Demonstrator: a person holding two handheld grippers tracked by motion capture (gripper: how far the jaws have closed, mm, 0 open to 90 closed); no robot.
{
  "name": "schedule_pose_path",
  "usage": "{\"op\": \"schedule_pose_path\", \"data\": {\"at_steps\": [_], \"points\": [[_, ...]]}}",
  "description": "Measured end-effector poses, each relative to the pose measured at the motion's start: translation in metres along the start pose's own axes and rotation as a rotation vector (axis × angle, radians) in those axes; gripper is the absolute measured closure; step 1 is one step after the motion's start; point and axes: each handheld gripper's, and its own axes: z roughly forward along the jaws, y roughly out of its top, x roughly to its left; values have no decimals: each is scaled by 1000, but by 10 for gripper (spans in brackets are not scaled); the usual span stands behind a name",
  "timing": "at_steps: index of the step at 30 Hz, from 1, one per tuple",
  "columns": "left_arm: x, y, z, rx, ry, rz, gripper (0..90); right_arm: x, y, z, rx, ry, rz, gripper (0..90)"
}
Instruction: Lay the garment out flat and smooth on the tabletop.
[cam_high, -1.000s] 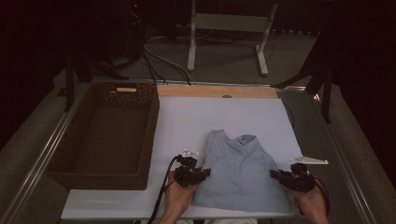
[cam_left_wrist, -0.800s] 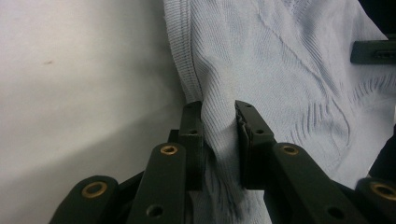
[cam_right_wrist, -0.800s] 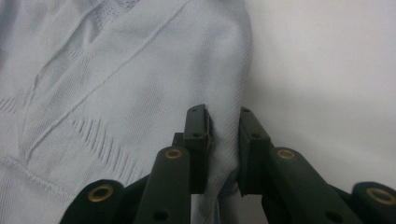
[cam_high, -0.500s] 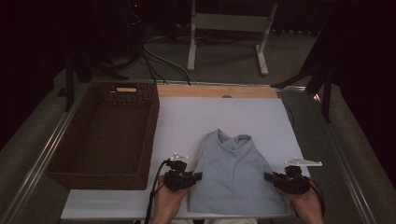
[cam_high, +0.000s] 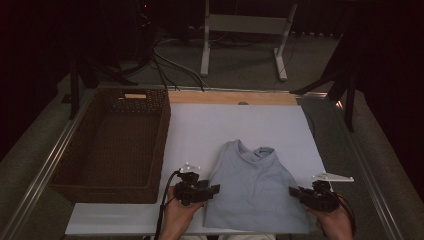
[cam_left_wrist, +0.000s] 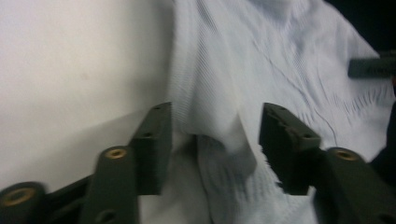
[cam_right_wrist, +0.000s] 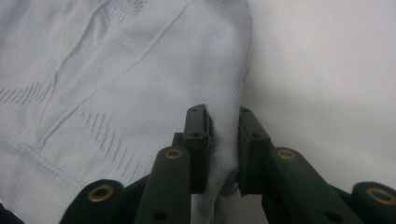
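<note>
Laying-out step: left gripper (cam_left_wrist: 212, 140) jaws have just opened, releasing the grey top (cam_high: 255, 192); right gripper (cam_right_wrist: 223, 149) pinches its hem. Next, probably right lets go.

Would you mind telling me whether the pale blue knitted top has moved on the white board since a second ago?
Yes. The pale blue knitted top has slid toward the person's edge of the white board, away from the wooden strip at the far end.

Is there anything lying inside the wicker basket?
No: in the high view the wicker basket beside the pale blue shirt shows just its bare woven floor and walls.
</note>
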Motion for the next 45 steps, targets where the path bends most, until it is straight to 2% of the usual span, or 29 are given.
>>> {"op": "schedule_pose_path", "data": {"at_steps": [5, 8, 12, 18, 26, 32, 39, 44, 45], "points": [[1, 13, 0, -49, -13, 18, 365, -4, -4, -2, -2, 3, 13, 750], [-1, 21, 2, -71, -13, 41, 293, -3, -3, -3, -14, -1, 9, 619], [-2, 31, 6, -94, -19, 72, 262, -4, 1, -4, -45, -4, 19, 405], [2, 45, 15, -113, -34, 87, 255, -3, 10, -8, -103, -23, 19, 268], [9, 57, 28, -110, -24, 88, 270, 6, 23, -7, -134, -19, -13, 245], [12, 64, 42, -76, 6, 100, 316, 11, 27, -3, -139, -11, -24, 251], [12, 67, 54, -52, -3, 89, 328, 14, 31, -1, -146, -4, -34, 258], [9, 70, 58, -31, -27, 94, 385, 16, 34, -1, -152, -2, -38, 258], [8, 70, 59, -26, -22, 95, 445, 17, 36, 0, -151, -4, -43, 259]]}}
